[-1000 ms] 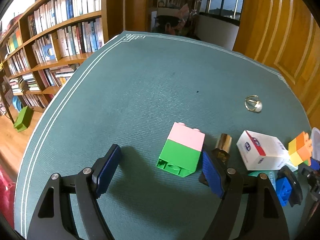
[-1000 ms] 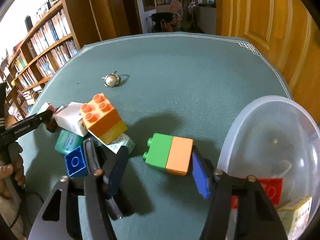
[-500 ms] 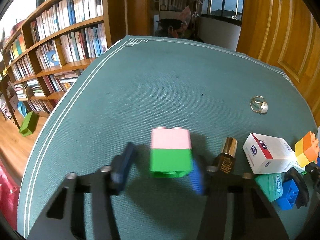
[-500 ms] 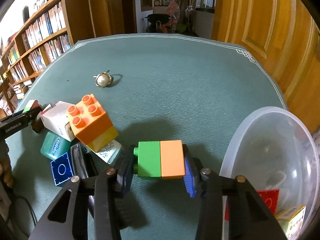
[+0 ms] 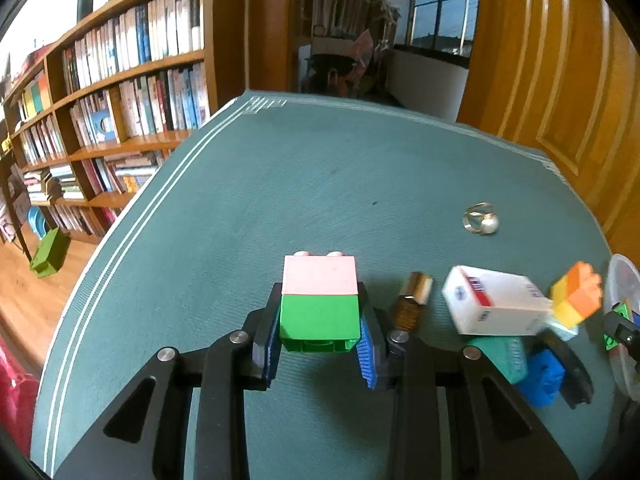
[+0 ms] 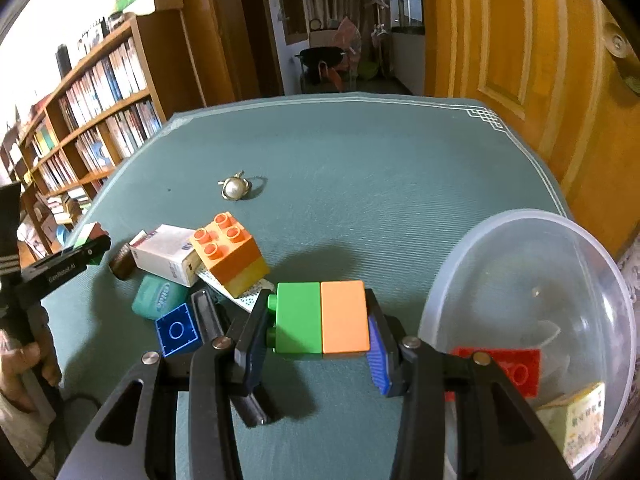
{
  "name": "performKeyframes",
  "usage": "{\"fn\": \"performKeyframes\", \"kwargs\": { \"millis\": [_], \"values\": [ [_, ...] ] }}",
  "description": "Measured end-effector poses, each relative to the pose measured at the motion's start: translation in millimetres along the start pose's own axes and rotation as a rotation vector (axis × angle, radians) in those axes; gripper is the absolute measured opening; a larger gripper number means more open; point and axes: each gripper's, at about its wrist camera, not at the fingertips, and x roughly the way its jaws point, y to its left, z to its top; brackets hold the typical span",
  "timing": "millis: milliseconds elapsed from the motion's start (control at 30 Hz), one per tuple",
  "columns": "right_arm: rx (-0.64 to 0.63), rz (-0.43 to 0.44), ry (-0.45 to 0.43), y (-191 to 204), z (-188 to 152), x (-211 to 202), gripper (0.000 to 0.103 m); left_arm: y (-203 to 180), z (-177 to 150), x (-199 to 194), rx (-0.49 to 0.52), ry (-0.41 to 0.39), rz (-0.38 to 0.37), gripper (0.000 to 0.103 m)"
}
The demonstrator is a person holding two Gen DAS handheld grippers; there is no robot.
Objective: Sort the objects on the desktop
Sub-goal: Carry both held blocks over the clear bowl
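Observation:
A pink-and-green block (image 5: pixel 320 300) sits between the blue pads of my left gripper (image 5: pixel 320 294), whose jaws are closing on its green half and hold it just above the green table cloth (image 5: pixel 280 184). In the right wrist view my right gripper (image 6: pixel 318 300) is shut on a green-and-orange block (image 6: pixel 322 320), raised a little over the cloth. A clear plastic bowl (image 6: pixel 520 224) stands right of it, with a red brick (image 6: pixel 516 368) and a pale yellow box (image 6: pixel 576 420) inside.
Between the grippers lies a cluster: white carton (image 6: pixel 164 254), orange-and-yellow block (image 6: pixel 230 254), teal floss box (image 6: pixel 154 296), blue brick (image 6: pixel 178 330), black clip (image 6: pixel 208 316), brown gold-capped bottle (image 5: pixel 412 300). A pearl ring (image 6: pixel 234 189) lies farther back. Bookshelves stand left, wooden doors right.
Both grippers went from wide apart around their blocks to closed on them, then rose slightly with the blocks. The pink-and-green block turned square to the left gripper's fingers.

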Motion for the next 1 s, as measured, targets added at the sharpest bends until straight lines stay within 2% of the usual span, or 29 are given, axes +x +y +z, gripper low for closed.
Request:
{"fn": "performKeyframes", "kwargs": {
  "millis": [367,567,1000],
  "values": [
    [0.050,0.007,-0.041,-20,-8,-31,0.047,-49,4,-46,0.073,-0.064,-0.075,0.034],
    [0.070,-0.004,-0.065,-33,-14,-48,0.047,-88,0,-67,0.140,-0.084,-0.107,0.034],
    [0.146,-0.051,-0.110,-82,-25,-80,0.047,-172,-17,-82,0.308,-0.081,-0.194,0.034]
  ]
}}
